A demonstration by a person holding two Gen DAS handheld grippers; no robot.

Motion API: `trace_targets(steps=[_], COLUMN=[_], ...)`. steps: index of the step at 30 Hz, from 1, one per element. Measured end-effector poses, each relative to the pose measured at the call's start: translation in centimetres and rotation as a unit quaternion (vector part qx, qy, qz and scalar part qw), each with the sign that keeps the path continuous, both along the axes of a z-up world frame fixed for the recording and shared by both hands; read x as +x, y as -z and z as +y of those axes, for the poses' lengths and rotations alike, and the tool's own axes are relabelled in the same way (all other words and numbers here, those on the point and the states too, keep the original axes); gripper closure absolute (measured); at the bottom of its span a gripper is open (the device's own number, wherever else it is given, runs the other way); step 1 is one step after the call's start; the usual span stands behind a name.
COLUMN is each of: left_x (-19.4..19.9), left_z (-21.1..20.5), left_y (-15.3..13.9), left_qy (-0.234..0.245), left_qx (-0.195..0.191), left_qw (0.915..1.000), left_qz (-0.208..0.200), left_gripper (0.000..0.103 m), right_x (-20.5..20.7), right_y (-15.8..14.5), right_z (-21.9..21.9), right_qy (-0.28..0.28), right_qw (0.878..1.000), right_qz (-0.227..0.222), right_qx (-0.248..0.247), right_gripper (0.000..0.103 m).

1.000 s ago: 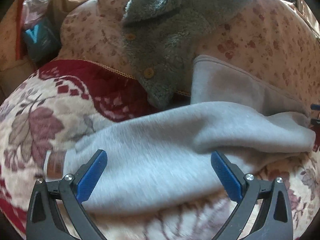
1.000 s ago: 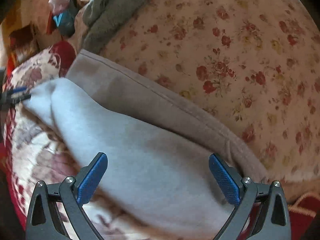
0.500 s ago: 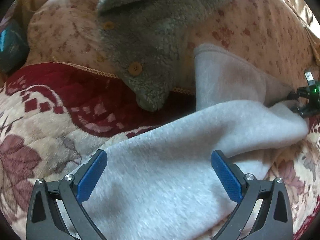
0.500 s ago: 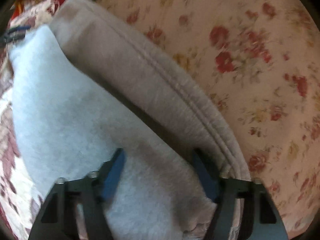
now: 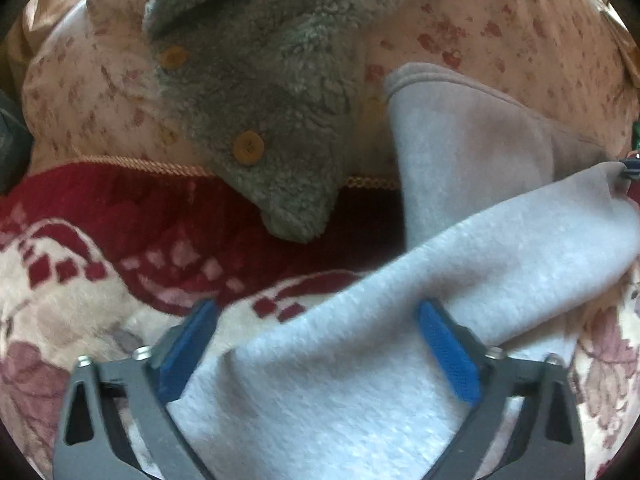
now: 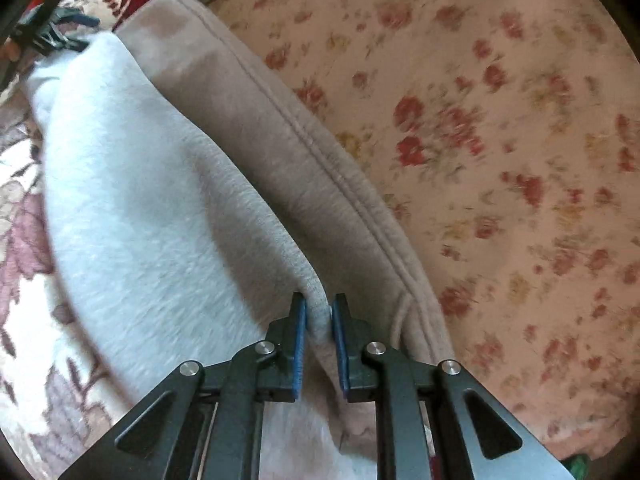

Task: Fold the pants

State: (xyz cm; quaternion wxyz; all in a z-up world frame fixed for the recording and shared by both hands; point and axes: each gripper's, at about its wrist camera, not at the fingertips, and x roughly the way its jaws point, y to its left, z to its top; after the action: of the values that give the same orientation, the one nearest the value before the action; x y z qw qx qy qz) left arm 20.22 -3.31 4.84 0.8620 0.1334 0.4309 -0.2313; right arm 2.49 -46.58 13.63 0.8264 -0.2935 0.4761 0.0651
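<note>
The light grey fleece pants (image 5: 360, 360) lie folded over on a flowered blanket (image 5: 60, 320). In the left wrist view my left gripper (image 5: 320, 344) is open, its blue pads on either side of a pant fold low in the frame. In the right wrist view my right gripper (image 6: 318, 320) is shut on a pinched ridge of the pants (image 6: 140, 200), beside the stitched waistband (image 6: 320, 160). The left gripper also shows in the right wrist view (image 6: 56, 34) at the top left, at the far end of the pants.
A grey-green fleece jacket (image 5: 272, 100) with tan buttons lies on a pink flowered cover (image 6: 500, 140) behind the pants. A red patterned blanket area (image 5: 160, 220) lies between them.
My right gripper has closed from wide open onto a fold of the pants. My left gripper has moved in along the pants and stays open.
</note>
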Motion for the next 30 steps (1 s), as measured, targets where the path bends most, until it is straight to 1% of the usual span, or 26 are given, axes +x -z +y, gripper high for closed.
trace_targets(steps=[1, 2, 3, 5, 6, 7, 8, 10, 12, 13, 14, 15, 16, 18, 19, 22, 23, 24, 25, 26, 27, 28, 29, 30], left_x=[-0.3, -0.7, -1.7, -3.5, -4.2, -5.8, -6.8, -10.4, -13.0, -14.8, -16.1, -18.6, -20.1, -23.8, -24.8, -28.2, -29.0, -29.9, -30.6, -31.3, -31.8, -32.3, -32.5, -32.6], left_z=[-0.1, -0.3, -0.5, -0.6, -0.6, -0.2, 0.2, 1.3, 2.2, 2.7, 2.9, 3.2, 3.1, 3.2, 3.1, 2.6, 2.6, 2.8, 3.0, 3.2, 3.3, 3.5, 3.6, 3.7], left_y=[0.0, 0.0, -0.1, -0.3, -0.6, -1.2, -1.8, -3.4, -4.4, -4.9, -5.3, -5.6, -5.7, -5.5, -5.3, -4.0, -3.6, -3.4, -3.2, -3.2, -3.2, -3.4, -3.5, -3.7], left_qy=[0.009, 0.014, 0.015, 0.026, 0.028, 0.032, 0.033, 0.039, 0.038, 0.037, 0.039, 0.042, 0.044, 0.05, 0.049, 0.044, 0.038, 0.03, 0.022, 0.013, 0.006, -0.008, -0.018, -0.035], left_qx=[-0.013, -0.015, -0.002, 0.008, 0.005, -0.008, -0.019, -0.049, -0.063, -0.074, -0.081, -0.089, -0.092, -0.103, -0.104, -0.096, -0.1, -0.112, -0.13, -0.151, -0.162, -0.174, -0.181, -0.194], left_qw=[0.9997, 0.9996, 0.9998, 0.9996, 0.9996, 0.9994, 0.9992, 0.9977, 0.9966, 0.9958, 0.9951, 0.9942, 0.9937, 0.9924, 0.9925, 0.9939, 0.9939, 0.993, 0.9911, 0.9883, 0.9867, 0.9844, 0.9827, 0.9794], left_qz=[0.018, 0.021, 0.011, 0.007, 0.005, -0.003, -0.008, -0.026, -0.036, -0.038, -0.042, -0.045, -0.046, -0.046, -0.043, -0.031, -0.027, -0.02, -0.016, -0.016, -0.018, -0.025, -0.033, -0.041], left_gripper=[0.051, 0.069, 0.078, 0.087, 0.087, 0.088, 0.089, 0.09, 0.091, 0.092, 0.092, 0.092, 0.092, 0.092, 0.092, 0.091, 0.086, 0.073, 0.066, 0.05, 0.034, 0.029, 0.023, 0.02], right_x=[-1.0, -1.5, -2.7, -4.6, -6.2, -7.7, -8.3, -11.4, -13.6, -15.7, -16.5, -17.9, -19.8, -22.4, -23.2, -25.5, -25.8, -26.2, -26.7, -26.9, -27.4, -27.8, -28.2, -28.3], right_y=[-1.0, -1.6, -2.6, -4.1, -5.0, -5.8, -5.7, -5.9, -5.8, -5.6, -5.0, -4.2, -3.1, -1.2, -0.4, 1.8, 2.2, 2.7, 2.9, 3.0, 3.2, 3.4, 3.7, 3.9], right_z=[0.2, 0.2, 0.3, 0.9, 1.2, 1.8, 2.0, 2.5, 3.0, 3.2, 2.9, 2.9, 3.0, 2.9, 2.6, 1.0, 0.4, -0.6, -1.5, -2.4, -3.6, -4.5, -5.6, -6.6], right_qy=[0.001, 0.0, -0.001, -0.001, -0.002, -0.002, -0.004, -0.004, 0.0, 0.005, 0.009, 0.016, 0.024, 0.04, 0.054, 0.112, 0.129, 0.16, 0.188, 0.207, 0.235, 0.253, 0.279, 0.301], right_qw=[1.0, 1.0, 1.0, 1.0, 0.999, 0.999, 0.999, 0.998, 0.997, 0.997, 0.996, 0.996, 0.996, 0.995, 0.993, 0.981, 0.977, 0.966, 0.952, 0.941, 0.92, 0.905, 0.882, 0.857], right_qz=[-0.006, -0.01, -0.017, -0.025, -0.032, -0.036, -0.037, -0.041, -0.04, -0.038, -0.034, -0.026, -0.015, -0.005, -0.001, 0.002, 0.003, 0.008, 0.012, 0.011, 0.004, -0.004, -0.015, -0.023], right_qx=[0.004, 0.006, 0.009, 0.018, 0.025, 0.032, 0.037, 0.049, 0.062, 0.073, 0.08, 0.084, 0.085, 0.089, 0.102, 0.157, 0.17, 0.203, 0.24, 0.269, 0.314, 0.342, 0.379, 0.417], right_gripper=[0.09, 0.091, 0.091, 0.091, 0.091, 0.091, 0.091, 0.091, 0.091, 0.091, 0.091, 0.091, 0.091, 0.09, 0.09, 0.09, 0.089, 0.088, 0.088, 0.087, 0.081, 0.074, 0.048, 0.016])
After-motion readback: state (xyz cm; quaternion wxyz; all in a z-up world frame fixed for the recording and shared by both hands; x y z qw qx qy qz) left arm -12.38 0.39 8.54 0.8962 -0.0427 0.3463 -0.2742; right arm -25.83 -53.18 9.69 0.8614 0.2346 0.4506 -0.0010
